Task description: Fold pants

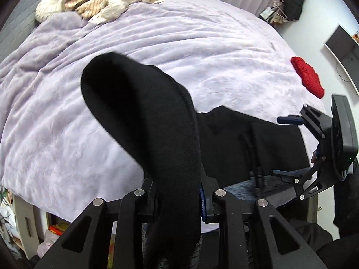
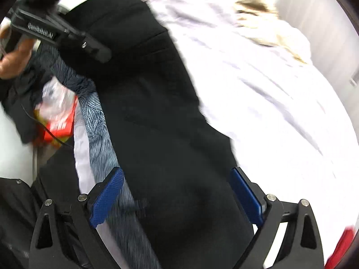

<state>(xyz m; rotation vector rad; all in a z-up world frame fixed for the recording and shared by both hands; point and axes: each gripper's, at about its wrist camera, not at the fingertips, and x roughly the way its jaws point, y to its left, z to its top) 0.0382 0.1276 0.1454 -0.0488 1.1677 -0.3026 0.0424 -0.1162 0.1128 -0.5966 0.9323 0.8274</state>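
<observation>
Black pants (image 1: 246,143) lie on the near edge of a bed with a lilac blanket (image 1: 157,44). My left gripper (image 1: 179,204) is shut on a pants leg (image 1: 143,116), which curls up in front of the camera. It also shows at the top left of the right wrist view (image 2: 85,44). My right gripper (image 2: 177,192) is open, its blue pads (image 2: 107,197) either side of the pants (image 2: 157,123), just above the cloth. In the left wrist view it is at the right (image 1: 289,145), jaws apart by the waist end.
Pillows and a striped cover (image 1: 89,0) are piled at the bed's head. A red knit item (image 1: 308,78) lies at the bed's right edge. A blue-grey patterned cloth (image 2: 98,134) hangs at the bed's side, with bags and a red box (image 2: 58,121) on the floor.
</observation>
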